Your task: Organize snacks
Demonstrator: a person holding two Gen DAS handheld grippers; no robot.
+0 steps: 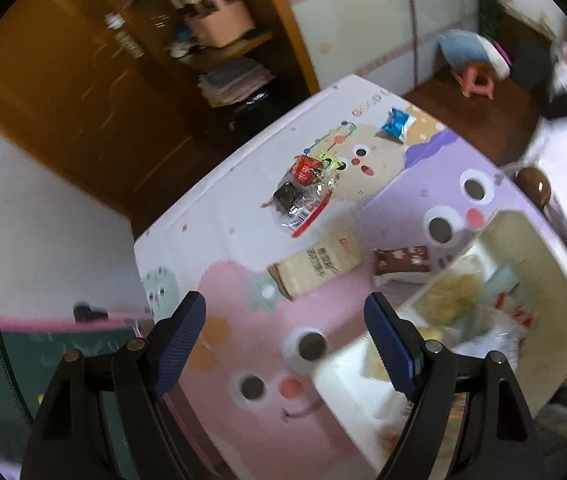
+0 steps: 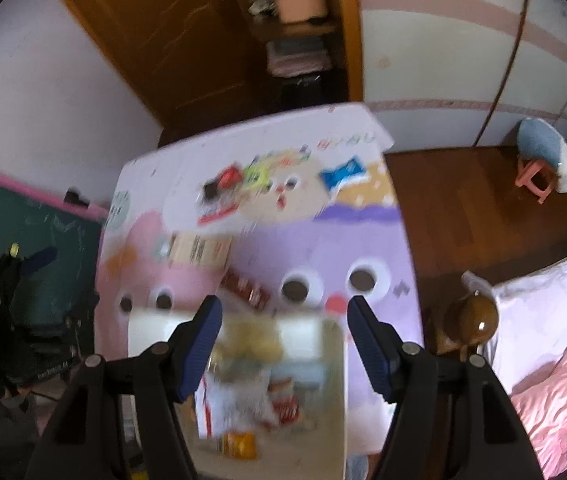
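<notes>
While both views are motion-blurred, the layout reads fine. Left gripper [image 1: 285, 322] hangs over the table [image 1: 187, 236] with jaws spread wide, nothing between the pads, nothing held. Right gripper [image 2: 283, 330] same: jaws apart, empty, poised above the white bin [image 2: 333, 392].

Table has a cartoon-face cloth, pink and purple patches. White bin sits at the near edge, already holding several snacks, contents too blurred to name beyond a yellowish bag [image 2: 251, 340] and a red-and-white packet [image 2: 231, 404]. Still loose on the cloth: a beige box with dark lettering [image 1: 315, 266], a brown patterned packet [image 1: 401, 260] just beside the bin wall, a clear bag of mixed candies with red and black wrappers [image 1: 303, 192] mid-table, and a blue-and-white packet [image 1: 397, 124] near the far edge, well apart from the rest.

Wooden cabinet [image 1: 83, 80] behind the table, pink stool [image 1: 477, 80] on the floor, pink bedding [image 2: 555, 404] at right.
</notes>
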